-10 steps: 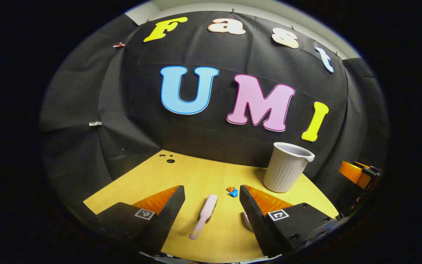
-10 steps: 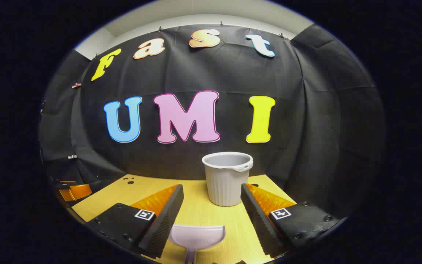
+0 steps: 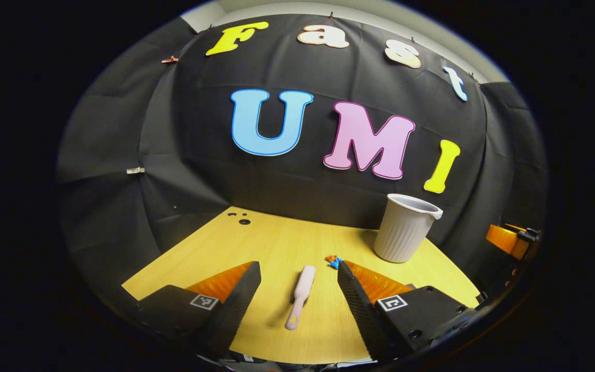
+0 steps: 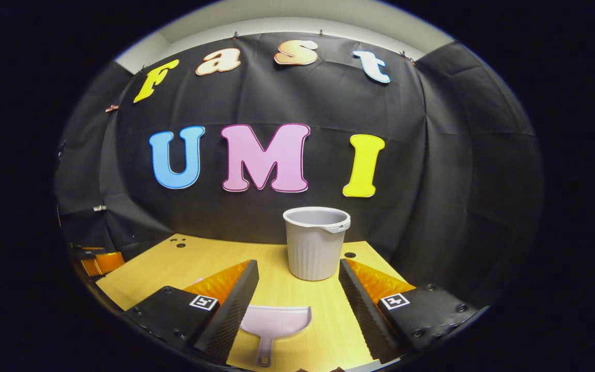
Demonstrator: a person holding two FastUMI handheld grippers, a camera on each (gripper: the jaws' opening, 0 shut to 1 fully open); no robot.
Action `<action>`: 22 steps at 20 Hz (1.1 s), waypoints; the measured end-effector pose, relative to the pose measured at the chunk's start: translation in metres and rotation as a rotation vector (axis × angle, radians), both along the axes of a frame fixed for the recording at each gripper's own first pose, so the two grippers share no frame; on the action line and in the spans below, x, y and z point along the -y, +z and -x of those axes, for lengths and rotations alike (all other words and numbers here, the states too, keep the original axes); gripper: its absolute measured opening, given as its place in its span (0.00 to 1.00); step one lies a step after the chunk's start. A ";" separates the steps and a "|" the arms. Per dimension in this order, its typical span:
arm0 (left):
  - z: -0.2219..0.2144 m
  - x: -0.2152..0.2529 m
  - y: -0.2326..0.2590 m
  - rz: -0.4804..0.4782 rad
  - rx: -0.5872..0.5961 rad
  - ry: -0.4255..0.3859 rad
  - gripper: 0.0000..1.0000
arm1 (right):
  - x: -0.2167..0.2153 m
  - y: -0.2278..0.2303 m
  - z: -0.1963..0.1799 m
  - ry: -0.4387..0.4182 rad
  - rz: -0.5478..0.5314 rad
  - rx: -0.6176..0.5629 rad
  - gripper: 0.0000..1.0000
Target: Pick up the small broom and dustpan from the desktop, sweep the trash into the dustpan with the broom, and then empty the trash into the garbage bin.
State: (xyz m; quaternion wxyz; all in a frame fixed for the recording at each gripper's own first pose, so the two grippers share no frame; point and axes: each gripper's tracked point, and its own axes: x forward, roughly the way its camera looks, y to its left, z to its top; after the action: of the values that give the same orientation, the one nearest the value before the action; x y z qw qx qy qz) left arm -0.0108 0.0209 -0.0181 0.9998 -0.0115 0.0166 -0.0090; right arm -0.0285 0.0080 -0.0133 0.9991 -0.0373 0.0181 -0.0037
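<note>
- The table [image 3: 277, 243] is a pale wood-grain board that runs back to the black cloth wall; in the left gripper view a few small round holes [image 3: 240, 218] sit in its far left corner. The same table [image 4: 209, 261] in the right gripper view has one more hole [image 4: 349, 255] just right of the bin.
- The garbage bin [image 4: 315, 243] is a grey ribbed plastic tub, upright, with a rolled rim and a small pour lip. It stands at the back of the table, dead ahead in the right gripper view and off to the right [image 3: 405, 227] in the left gripper view, with bare board in front of it.
- The left claw [image 3: 297, 289] hangs above the table with its jaws wide apart, gripping nothing. The right claw [image 4: 297, 289] is likewise spread and empty; its orange body [image 3: 509, 240] shows at the right edge of the left gripper view.
- The dustpan [image 4: 275, 323] (pale lilac, smooth plastic) lies flat between the right claw's fingers, its mouth toward the bin and its handle toward the camera.
- The small broom [image 3: 301, 295], a slim pink brush, lies flat between the left claw's fingers, touching neither.
- The trash [image 3: 333, 261] is a tiny crumpled orange-and-blue scrap just beyond the broom's far end, between broom and bin.
</note>
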 end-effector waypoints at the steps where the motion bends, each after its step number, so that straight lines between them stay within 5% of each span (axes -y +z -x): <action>1: -0.003 -0.002 -0.006 -0.008 -0.016 0.015 0.95 | -0.005 -0.007 -0.004 0.021 -0.008 -0.024 0.98; 9: -0.026 0.014 -0.037 -0.034 -0.139 -0.016 0.95 | -0.024 -0.048 -0.028 0.117 -0.019 -0.166 0.98; 22: -0.119 0.008 -0.149 -0.157 -0.646 -0.091 0.96 | 0.003 -0.128 -0.038 0.060 -0.078 -0.439 0.98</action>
State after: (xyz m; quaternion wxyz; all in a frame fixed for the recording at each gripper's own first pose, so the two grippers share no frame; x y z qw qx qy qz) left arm 0.1082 0.0134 -0.1668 0.9393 0.0642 0.3336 -0.0485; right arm 0.0097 0.0054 -0.1413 0.9716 0.0007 0.2342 0.0349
